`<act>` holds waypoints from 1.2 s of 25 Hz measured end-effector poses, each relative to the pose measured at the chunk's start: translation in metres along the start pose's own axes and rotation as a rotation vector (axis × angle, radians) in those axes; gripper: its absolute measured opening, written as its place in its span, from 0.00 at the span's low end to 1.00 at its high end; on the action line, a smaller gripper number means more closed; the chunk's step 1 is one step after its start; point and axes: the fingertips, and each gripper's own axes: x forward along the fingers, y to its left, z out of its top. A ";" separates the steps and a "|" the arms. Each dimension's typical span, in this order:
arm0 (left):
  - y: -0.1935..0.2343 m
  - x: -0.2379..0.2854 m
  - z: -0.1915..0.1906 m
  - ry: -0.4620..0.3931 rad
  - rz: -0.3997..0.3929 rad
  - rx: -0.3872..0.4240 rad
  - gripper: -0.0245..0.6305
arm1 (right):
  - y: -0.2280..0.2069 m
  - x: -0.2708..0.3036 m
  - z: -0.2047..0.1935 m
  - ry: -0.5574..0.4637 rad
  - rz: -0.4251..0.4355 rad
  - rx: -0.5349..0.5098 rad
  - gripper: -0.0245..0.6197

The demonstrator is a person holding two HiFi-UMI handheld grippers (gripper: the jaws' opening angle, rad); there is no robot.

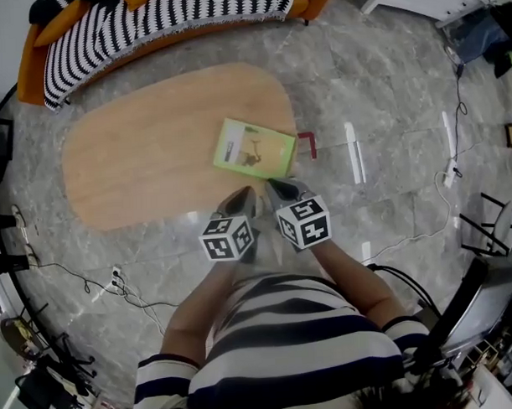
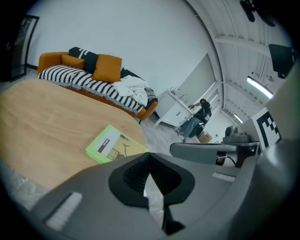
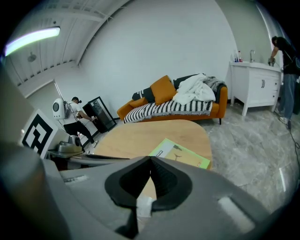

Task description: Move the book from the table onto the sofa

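Both tongs, left gripper (image 1: 243, 196) and right gripper (image 1: 277, 189), hover closed and empty just short of the green book (image 1: 254, 147) at the table's (image 1: 145, 161) near right edge, so this looks like the approach, and next the jaws must part to grasp it for the sofa (image 1: 141, 27).

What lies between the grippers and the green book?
Nothing: only bare tabletop separates the left gripper and right gripper from the book, as the head view shows.

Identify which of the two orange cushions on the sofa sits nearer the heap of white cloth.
The larger orange cushion, propped upright close to the white cloth. The smaller orange cushion lies at the end of the sofa, beyond a dark cushion.
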 end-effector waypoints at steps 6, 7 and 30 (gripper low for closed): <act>0.003 0.034 0.000 0.017 0.034 0.021 0.04 | -0.023 0.020 0.001 0.028 0.044 -0.023 0.04; 0.004 0.038 -0.001 0.017 0.047 0.013 0.04 | -0.025 0.024 -0.001 0.038 0.055 -0.032 0.04; 0.056 0.112 -0.019 0.029 0.230 -0.099 0.04 | -0.081 0.109 -0.015 0.172 0.167 -0.200 0.04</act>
